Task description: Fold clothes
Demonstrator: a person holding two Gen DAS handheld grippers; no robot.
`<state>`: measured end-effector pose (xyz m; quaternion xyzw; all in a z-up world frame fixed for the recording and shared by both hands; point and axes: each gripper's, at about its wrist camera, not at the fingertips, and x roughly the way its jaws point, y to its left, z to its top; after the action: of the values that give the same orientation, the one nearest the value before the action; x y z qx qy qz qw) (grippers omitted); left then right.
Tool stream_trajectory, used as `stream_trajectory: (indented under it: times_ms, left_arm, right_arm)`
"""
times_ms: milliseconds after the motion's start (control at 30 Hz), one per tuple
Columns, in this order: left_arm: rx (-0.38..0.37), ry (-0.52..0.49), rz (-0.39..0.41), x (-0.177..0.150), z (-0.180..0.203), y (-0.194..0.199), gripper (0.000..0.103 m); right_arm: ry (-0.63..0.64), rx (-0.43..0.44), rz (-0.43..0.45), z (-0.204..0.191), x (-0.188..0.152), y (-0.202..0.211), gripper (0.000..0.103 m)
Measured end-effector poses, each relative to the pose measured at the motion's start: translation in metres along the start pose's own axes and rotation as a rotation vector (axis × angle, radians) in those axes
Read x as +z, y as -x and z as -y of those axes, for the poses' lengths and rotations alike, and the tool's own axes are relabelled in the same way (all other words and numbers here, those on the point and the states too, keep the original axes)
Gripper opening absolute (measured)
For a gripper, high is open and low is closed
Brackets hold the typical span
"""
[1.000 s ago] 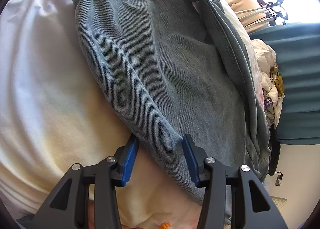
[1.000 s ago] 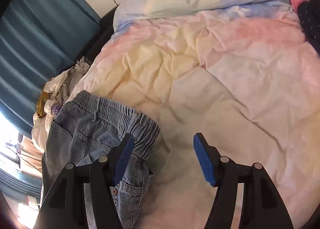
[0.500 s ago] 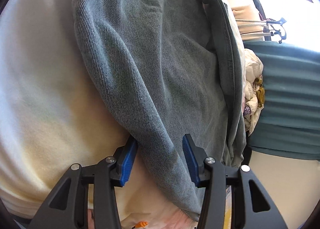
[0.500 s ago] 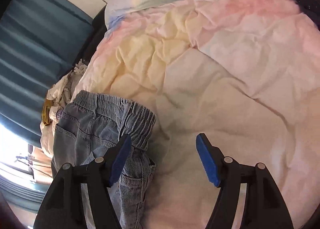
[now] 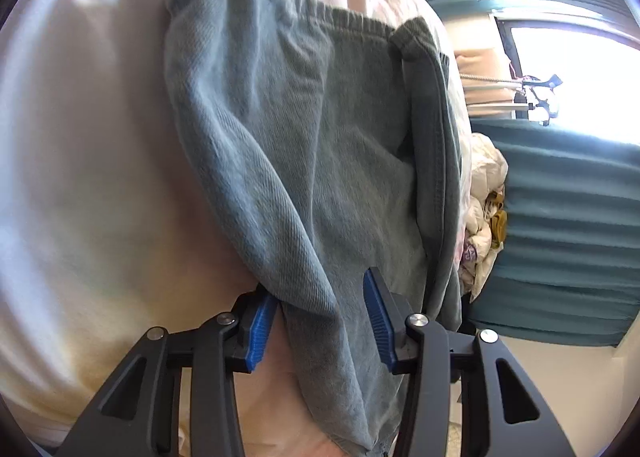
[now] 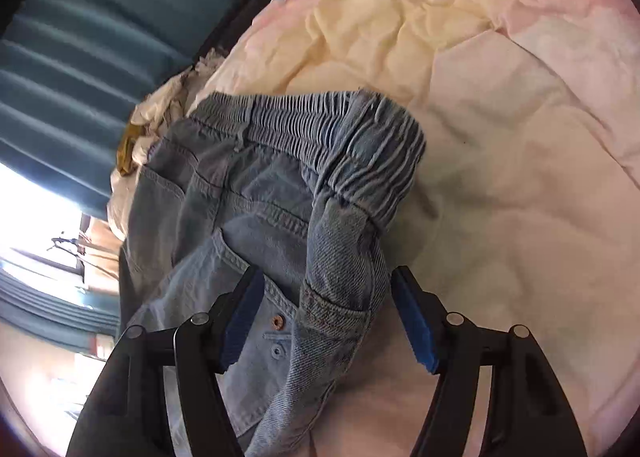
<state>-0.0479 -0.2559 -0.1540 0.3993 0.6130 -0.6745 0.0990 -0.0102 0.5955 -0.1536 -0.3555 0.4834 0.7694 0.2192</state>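
Note:
Faded blue jeans (image 5: 320,161) lie on the pastel bedspread (image 5: 92,177), elastic waistband (image 5: 256,9) at the far end. My left gripper (image 5: 320,319) is open, and a folded edge of the denim runs down between its blue pads (image 5: 260,323). In the right wrist view the same jeans (image 6: 256,225) show their gathered waistband (image 6: 320,125), a pocket and a copper rivet. My right gripper (image 6: 328,317) is open and straddles the bunched waist corner; denim lies between its fingers, clear of both pads.
A heap of cream and white clothes (image 5: 484,209) sits at the bed's edge beside teal curtains (image 5: 568,225). A bright window with a hanger rack (image 5: 536,89) is beyond. Rumpled bedspread (image 6: 500,177) spreads to the right of the jeans. Pale floor (image 5: 560,377) lies below.
My right gripper has swung left from bare bedspread onto the jeans' waist corner. My left gripper has pushed further along the denim fold, which has bunched up; both jaws keep the same width.

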Motion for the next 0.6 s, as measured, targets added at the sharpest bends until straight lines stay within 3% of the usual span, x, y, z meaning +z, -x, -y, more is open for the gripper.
stream_trajectory:
  times_ms: [133, 233, 367, 400, 467, 500, 600]
  left_arm:
    - [0.012, 0.082, 0.005, 0.016, -0.013, 0.003, 0.044]
    - [0.009, 0.123, 0.035, 0.023, -0.021, 0.005, 0.044]
    - [0.018, 0.11, 0.056, 0.025, -0.016, 0.005, 0.041]
    - [0.021, 0.107, 0.062, 0.026, -0.015, 0.005, 0.03]
    - [0.019, 0.1, 0.075, 0.027, -0.013, 0.006, 0.023]
    - [0.013, 0.098, 0.087, 0.026, -0.011, 0.009, 0.009]
    - [-0.031, 0.067, 0.118, 0.024, -0.006, 0.019, 0.005]
  right_arm:
    - [0.012, -0.029, 0.016, 0.002, -0.001, 0.001, 0.032]
    - [-0.054, 0.012, 0.04, 0.015, 0.002, 0.01, 0.018]
    - [-0.05, 0.04, 0.077, 0.015, 0.005, 0.021, 0.014]
    - [-0.037, 0.039, 0.086, 0.013, 0.005, 0.024, 0.014]
    - [-0.022, 0.048, 0.103, 0.008, 0.004, 0.029, 0.012]
    - [-0.014, 0.052, 0.112, 0.006, 0.004, 0.032, 0.011]
    - [0.034, 0.053, 0.162, -0.004, 0.003, 0.049, 0.01]
